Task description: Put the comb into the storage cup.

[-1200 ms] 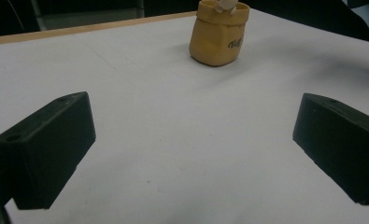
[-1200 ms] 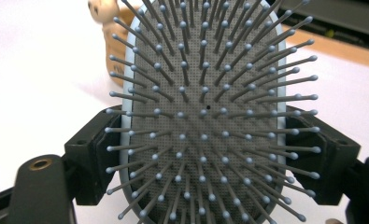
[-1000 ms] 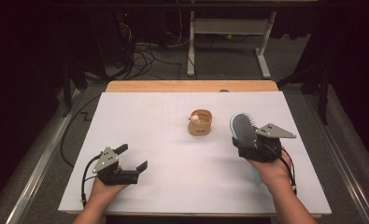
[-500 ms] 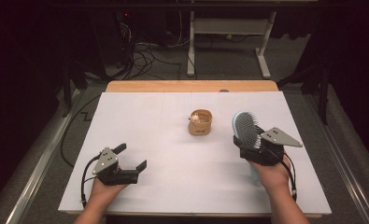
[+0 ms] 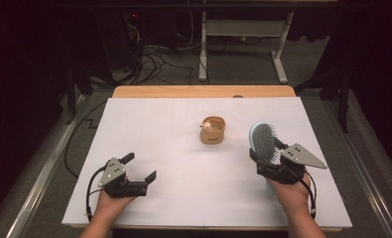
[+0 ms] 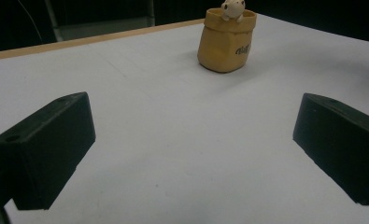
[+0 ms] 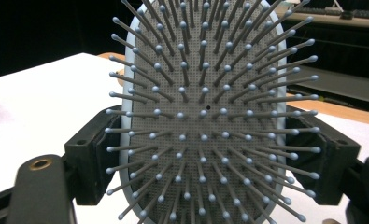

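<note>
The right gripper grasps the hairbrush between its jaws; the left gripper is released. The writing on the small pot is unreadable.

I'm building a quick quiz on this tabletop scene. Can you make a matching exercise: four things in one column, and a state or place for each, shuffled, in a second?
Column one:
1. hairbrush
2. left gripper
3. small tan pot
4. white table top

Column two:
a. jaws wide apart, nothing between them
b. carries everything else, with a wooden edge at the far side
c. clamped by its rim, bristles facing the right gripper camera
d. stands near the middle, a pale figure peeking out

Pairs: 1-c, 2-a, 3-d, 4-b
</note>
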Demonstrator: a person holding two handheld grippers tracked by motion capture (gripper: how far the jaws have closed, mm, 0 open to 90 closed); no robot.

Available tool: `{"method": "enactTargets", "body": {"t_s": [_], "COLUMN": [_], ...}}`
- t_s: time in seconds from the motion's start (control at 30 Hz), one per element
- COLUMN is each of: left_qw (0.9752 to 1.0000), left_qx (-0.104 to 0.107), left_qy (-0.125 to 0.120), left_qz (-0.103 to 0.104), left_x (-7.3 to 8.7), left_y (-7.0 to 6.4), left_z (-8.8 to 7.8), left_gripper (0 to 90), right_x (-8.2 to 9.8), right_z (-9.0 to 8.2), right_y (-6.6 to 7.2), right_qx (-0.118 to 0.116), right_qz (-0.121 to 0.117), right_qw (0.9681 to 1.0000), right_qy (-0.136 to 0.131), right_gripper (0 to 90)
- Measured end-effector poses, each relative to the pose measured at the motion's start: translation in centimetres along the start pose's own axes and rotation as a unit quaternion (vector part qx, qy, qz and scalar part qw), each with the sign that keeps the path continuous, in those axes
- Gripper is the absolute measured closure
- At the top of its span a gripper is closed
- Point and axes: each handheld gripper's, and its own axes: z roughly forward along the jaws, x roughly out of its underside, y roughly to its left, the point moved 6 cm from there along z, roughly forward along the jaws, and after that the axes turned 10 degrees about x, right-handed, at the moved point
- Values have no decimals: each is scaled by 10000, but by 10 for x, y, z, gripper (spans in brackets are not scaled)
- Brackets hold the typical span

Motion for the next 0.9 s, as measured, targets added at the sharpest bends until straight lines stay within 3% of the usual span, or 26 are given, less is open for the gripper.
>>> {"method": "enactTargets", "body": {"t_s": [0.1,0.17,0.37,0.47,0.67,0.9], "left_qw": [9999,9999,10000,9999,9999,9995], "left_qx": [-46,-60,-31,-49,100,210], "left_qy": [-92,-90,-47,43,91,121], "left_qz": [-28,65,8,155,69,214], "left_x": [-2,-2,-5,-10,-20,-37], "left_y": [0,-1,-5,-9,-14,-20], "left_z": [0,0,5,10,23,40], "left_gripper": [0,0,0,0,0,0], "right_x": [0,0,0,0,0,-1], "right_z": [0,1,1,1,0,-2], "right_y": [-1,0,3,2,0,-2], "right_qx": [1,-8,-2,3,8,43], "right_qz": [-5,-24,-30,-9,79,95], "right_qw": [10000,10000,10000,10000,9999,9999], "right_qy": [-2,-14,-36,-51,-61,-110], "right_gripper": [203,204,204,204,203,204]}}
